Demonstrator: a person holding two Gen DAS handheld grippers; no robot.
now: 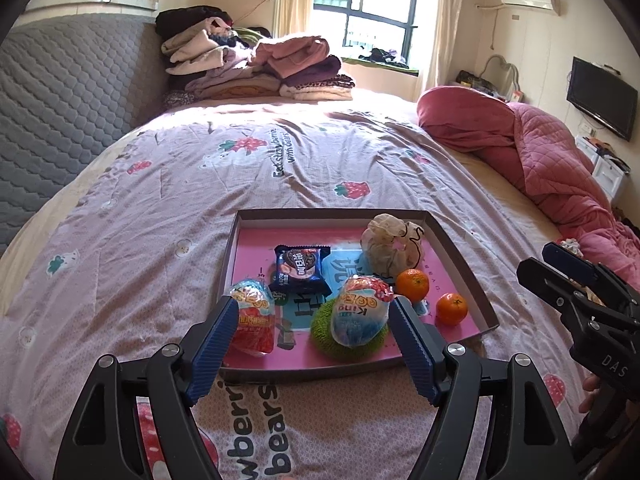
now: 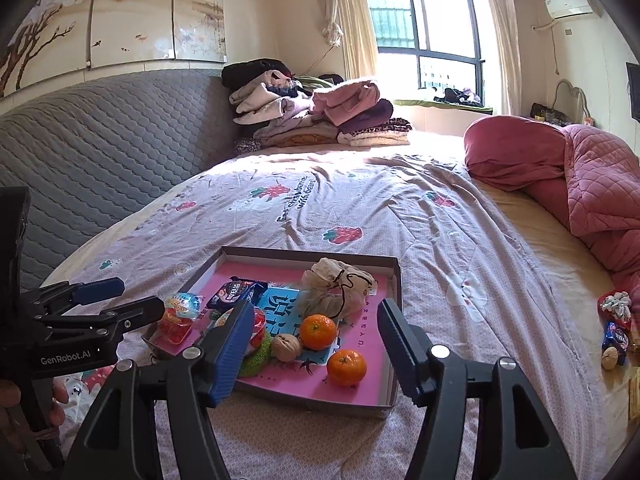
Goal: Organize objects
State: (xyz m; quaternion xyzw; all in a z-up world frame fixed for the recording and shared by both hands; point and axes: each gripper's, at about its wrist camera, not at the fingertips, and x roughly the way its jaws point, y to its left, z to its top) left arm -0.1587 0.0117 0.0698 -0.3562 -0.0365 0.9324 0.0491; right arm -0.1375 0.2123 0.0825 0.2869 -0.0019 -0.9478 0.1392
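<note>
A shallow pink-lined box tray lies on the bed. In it are a dark cookie packet, two jelly cups, a green scrubber, two oranges, a walnut and a beige cloth pouch. My left gripper is open and empty over the tray's near edge. My right gripper is open and empty above the tray's near right corner.
Folded clothes are stacked at the far end of the bed. A pink quilt lies along the right. Loose items, a hair tie, a snack packet and a nut, lie at the bed's right edge.
</note>
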